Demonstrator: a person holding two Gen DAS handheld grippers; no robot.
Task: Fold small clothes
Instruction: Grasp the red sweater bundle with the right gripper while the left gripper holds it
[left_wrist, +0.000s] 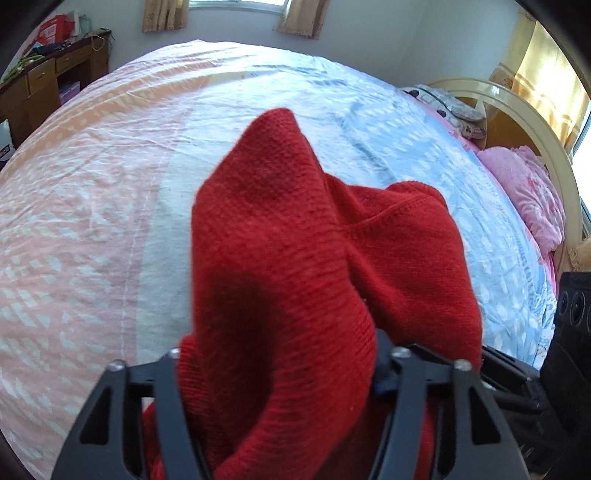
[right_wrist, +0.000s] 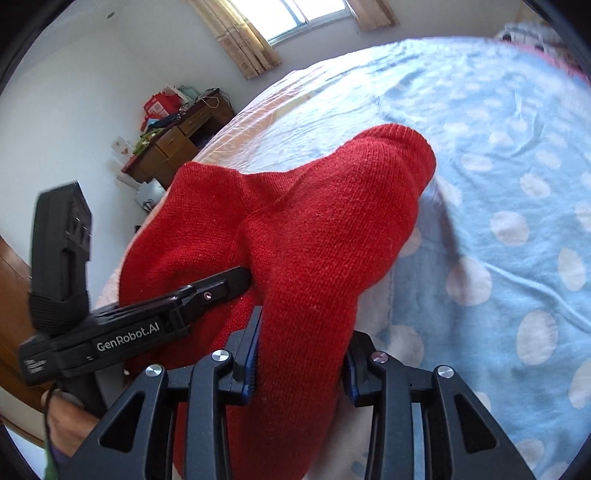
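Holding a red knitted woollen garment bunched above the bed, I have my left gripper clenched on one thick fold and my right gripper clamped on another, blue pads pressing the knit. Below lies a wrinkled cotton bedsheet, pink on the left, blue with white spots on the right.

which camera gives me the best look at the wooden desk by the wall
The right wrist view: the wooden desk shows its drawers and cluttered top beside the red sweater. The left wrist view squeezes the desk into its darker upper left edge.
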